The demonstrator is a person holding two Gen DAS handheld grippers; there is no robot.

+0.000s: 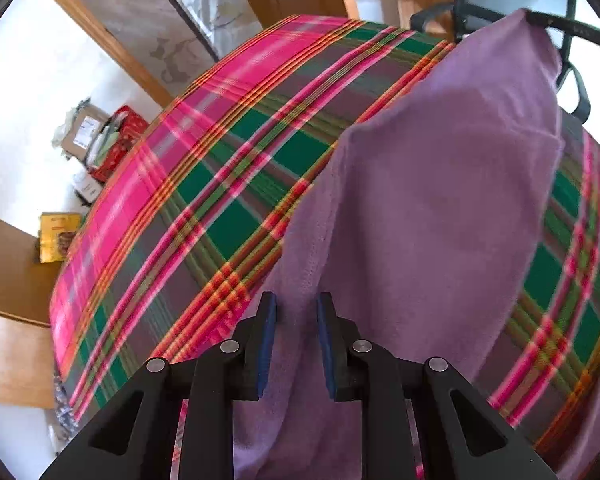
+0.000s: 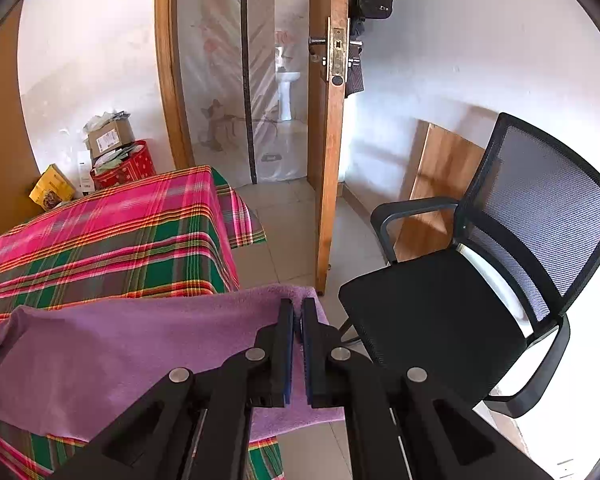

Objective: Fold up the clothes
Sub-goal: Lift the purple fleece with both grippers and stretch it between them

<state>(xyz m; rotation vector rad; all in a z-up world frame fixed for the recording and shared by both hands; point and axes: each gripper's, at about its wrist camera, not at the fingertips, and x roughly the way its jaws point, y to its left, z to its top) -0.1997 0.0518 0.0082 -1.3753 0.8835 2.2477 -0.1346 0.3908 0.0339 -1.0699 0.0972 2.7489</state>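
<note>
A purple garment (image 1: 440, 200) lies draped over a table under a pink and green plaid cloth (image 1: 220, 200). My left gripper (image 1: 297, 304) points down at the garment's near edge. Its blue pads stand a little apart, with a raised seam of the fabric in the gap and no visible pinch. In the right wrist view, my right gripper (image 2: 298, 308) is shut on the far corner of the purple garment (image 2: 120, 352) and holds it lifted above the plaid table (image 2: 100, 240), stretched toward the left.
A black mesh office chair (image 2: 460, 320) stands close on the right of the table. A wooden door (image 2: 328, 140) stands open behind it. Cardboard boxes and a red tin (image 2: 116, 156) sit on the floor by the wall, next to a yellow box (image 2: 52, 188).
</note>
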